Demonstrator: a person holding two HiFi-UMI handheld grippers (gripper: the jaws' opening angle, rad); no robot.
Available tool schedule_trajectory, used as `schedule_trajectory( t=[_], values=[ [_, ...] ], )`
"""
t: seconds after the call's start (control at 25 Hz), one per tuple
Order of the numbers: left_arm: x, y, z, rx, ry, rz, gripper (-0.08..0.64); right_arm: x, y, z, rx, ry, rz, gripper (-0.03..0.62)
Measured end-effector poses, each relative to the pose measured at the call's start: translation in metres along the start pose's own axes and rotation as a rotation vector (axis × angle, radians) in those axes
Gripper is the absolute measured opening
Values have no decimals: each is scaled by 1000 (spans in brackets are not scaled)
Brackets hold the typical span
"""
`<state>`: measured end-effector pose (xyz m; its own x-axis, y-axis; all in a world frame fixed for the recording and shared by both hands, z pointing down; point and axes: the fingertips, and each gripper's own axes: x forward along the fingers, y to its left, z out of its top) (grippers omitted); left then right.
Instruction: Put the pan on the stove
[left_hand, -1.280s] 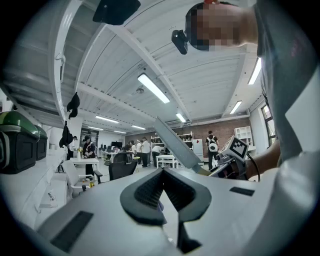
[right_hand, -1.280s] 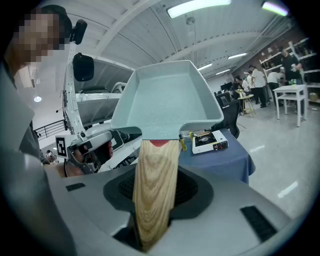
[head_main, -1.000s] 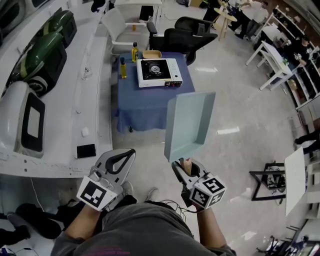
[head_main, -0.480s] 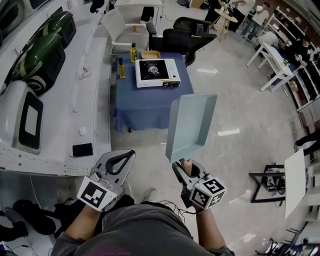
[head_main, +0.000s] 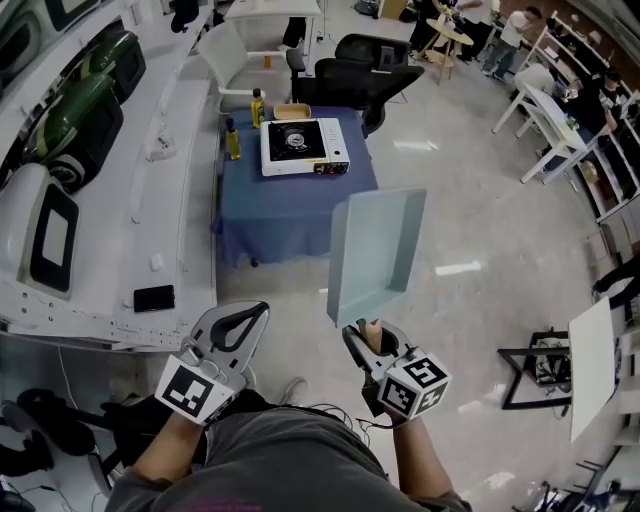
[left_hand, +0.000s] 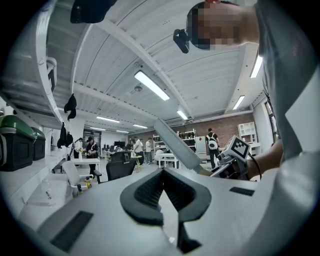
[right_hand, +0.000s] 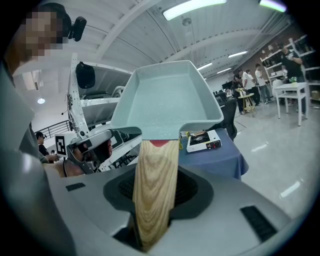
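**A:** What's different from a second ago?

**B:** Not your grip. Your right gripper (head_main: 367, 332) stays clamped on the wooden handle (right_hand: 154, 185). The pan (head_main: 375, 250) hangs in the air ahead of you at the same steep tilt. What shifted is the room: the stove (head_main: 303, 147) on the blue-draped counter (head_main: 290, 210) has slid a little left in the head view. So you've moved, though it looks hardly any nearer.

**A:** And the other hand?

**B:** Your left gripper (head_main: 255, 312) has its jaws together on nothing, carried alongside.

**A:** What does that mean for the job?

**B:** You're in the carry, I'd say. The pan is well apart from the stove, with open floor (head_main: 470, 230) between them. Nothing seems to sit on the stove, so the walk over and the set-down are both still ahead of you.
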<state>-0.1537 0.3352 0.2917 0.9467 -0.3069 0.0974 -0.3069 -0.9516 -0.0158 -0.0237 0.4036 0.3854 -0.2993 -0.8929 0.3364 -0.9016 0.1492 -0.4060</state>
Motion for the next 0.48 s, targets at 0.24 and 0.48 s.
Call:
schedule_trajectory(
  t=[0.24,0.48],
  values=[
    [18,-15,3,11,5,-18,2,-15,-19,3,-3,-13,-13,130],
    [38,-12,7,21,-19,-34,2,-15,-33,9,-8,-21,-25,130]
  ],
)
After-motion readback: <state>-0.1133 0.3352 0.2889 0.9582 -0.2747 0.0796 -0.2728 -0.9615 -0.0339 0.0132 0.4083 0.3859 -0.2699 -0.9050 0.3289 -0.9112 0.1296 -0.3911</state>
